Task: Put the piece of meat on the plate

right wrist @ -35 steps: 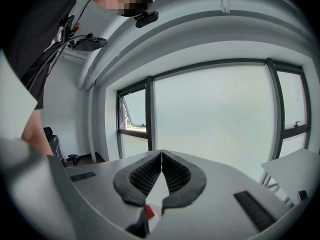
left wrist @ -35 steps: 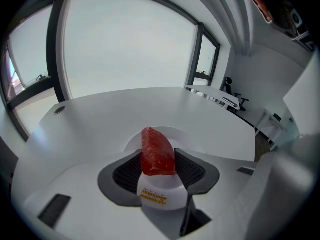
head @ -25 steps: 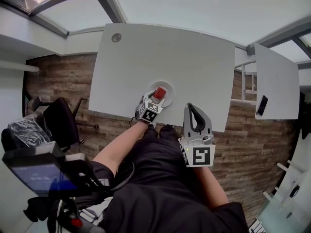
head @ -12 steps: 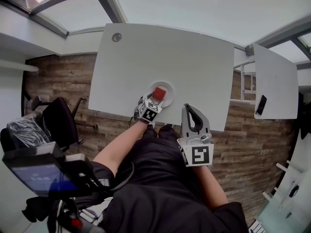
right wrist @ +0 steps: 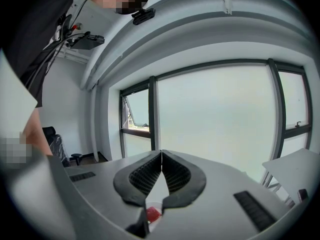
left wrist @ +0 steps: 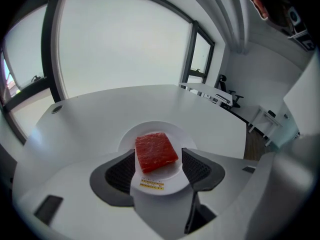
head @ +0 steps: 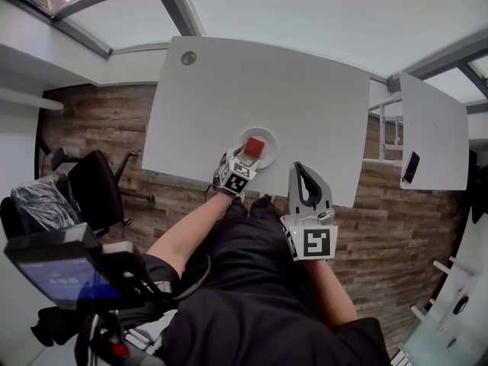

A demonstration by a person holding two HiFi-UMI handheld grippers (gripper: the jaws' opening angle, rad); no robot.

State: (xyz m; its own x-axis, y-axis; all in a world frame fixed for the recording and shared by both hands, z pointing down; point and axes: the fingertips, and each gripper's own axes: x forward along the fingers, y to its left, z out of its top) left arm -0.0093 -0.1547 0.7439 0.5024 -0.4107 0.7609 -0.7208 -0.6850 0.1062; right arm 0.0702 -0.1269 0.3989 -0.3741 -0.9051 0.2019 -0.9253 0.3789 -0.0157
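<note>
A red square piece of meat (head: 254, 146) (left wrist: 156, 151) lies flat on a small white round plate (head: 266, 142) (left wrist: 150, 131) near the front edge of the white table (head: 290, 97). My left gripper (head: 247, 161) (left wrist: 157, 153) points down at the plate, its jaws open on either side of the meat without pressing it. Off to the right, my right gripper (head: 298, 168) (right wrist: 161, 154) hovers over the table's front edge, shut with nothing between its pads. Below its jaws, the right gripper view shows a bit of the meat (right wrist: 152, 214).
A round cable hole (head: 188, 58) is at the table's far left corner. A second white table (head: 438, 120) with a dark phone (head: 411, 166) stands at the right. A black office chair (head: 95, 193) is on the wooden floor at the left.
The left gripper's jaws have spread apart and the meat now rests on the plate on its own. Both grippers have shifted only slightly.
</note>
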